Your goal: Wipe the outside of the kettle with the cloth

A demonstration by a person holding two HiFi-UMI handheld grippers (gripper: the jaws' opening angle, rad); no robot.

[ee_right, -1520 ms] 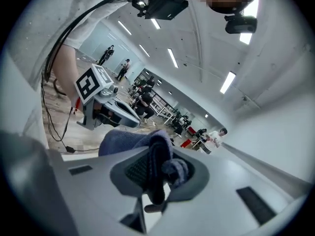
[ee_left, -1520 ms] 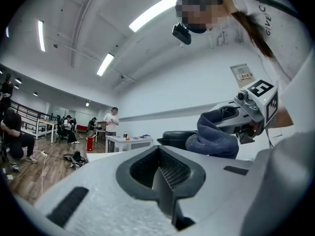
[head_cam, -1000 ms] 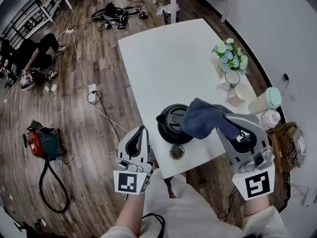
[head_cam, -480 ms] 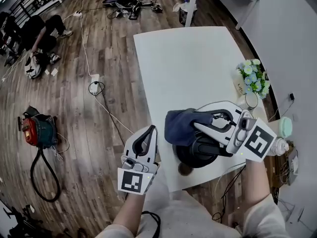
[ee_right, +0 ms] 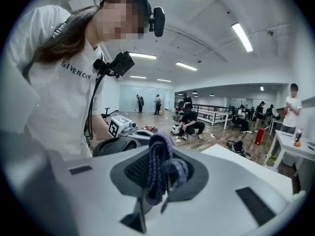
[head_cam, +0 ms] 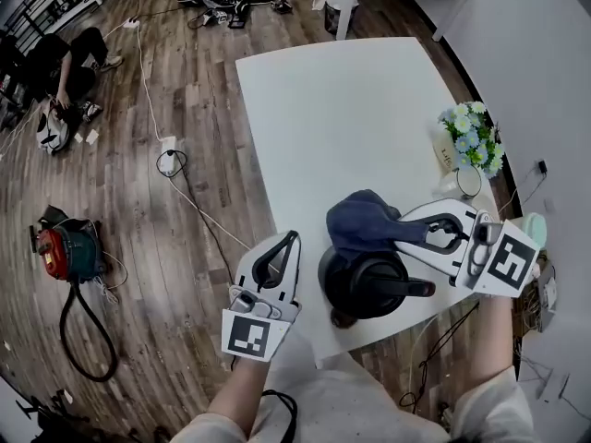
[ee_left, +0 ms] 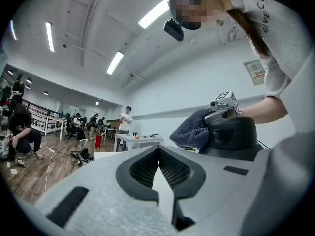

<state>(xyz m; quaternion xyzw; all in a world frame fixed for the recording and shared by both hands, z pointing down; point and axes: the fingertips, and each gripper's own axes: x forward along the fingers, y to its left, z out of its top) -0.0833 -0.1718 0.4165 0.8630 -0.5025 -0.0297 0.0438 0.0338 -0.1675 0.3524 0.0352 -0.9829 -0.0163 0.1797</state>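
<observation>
A black kettle (head_cam: pixel 362 284) stands near the front edge of the white table (head_cam: pixel 342 109), its handle (head_cam: pixel 411 290) pointing right. A dark blue cloth (head_cam: pixel 362 223) lies against the kettle's far upper side, and my right gripper (head_cam: pixel 395 230) is shut on it, reaching in from the right. In the right gripper view the cloth (ee_right: pixel 160 171) bunches between the jaws, with the kettle (ee_right: pixel 115 145) just beyond. My left gripper (head_cam: pixel 288 244) hangs left of the kettle, off the table's edge, shut and holding nothing. From the left gripper (ee_left: pixel 158 149) view, the kettle (ee_left: pixel 231 136) and cloth (ee_left: pixel 192 131) show to the right.
A vase of flowers (head_cam: pixel 471 141), a round cup (head_cam: pixel 467 181) and a mint-lidded cup (head_cam: pixel 533 229) stand along the table's right edge. A small round object (head_cam: pixel 343 319) sits at the front edge by the kettle. On the floor lie cables, a red vacuum (head_cam: pixel 60 252) and a crouching person (head_cam: pixel 60 81).
My right gripper has carried the cloth from the kettle's left side round to its far upper side. The left gripper has stayed beside the table.
</observation>
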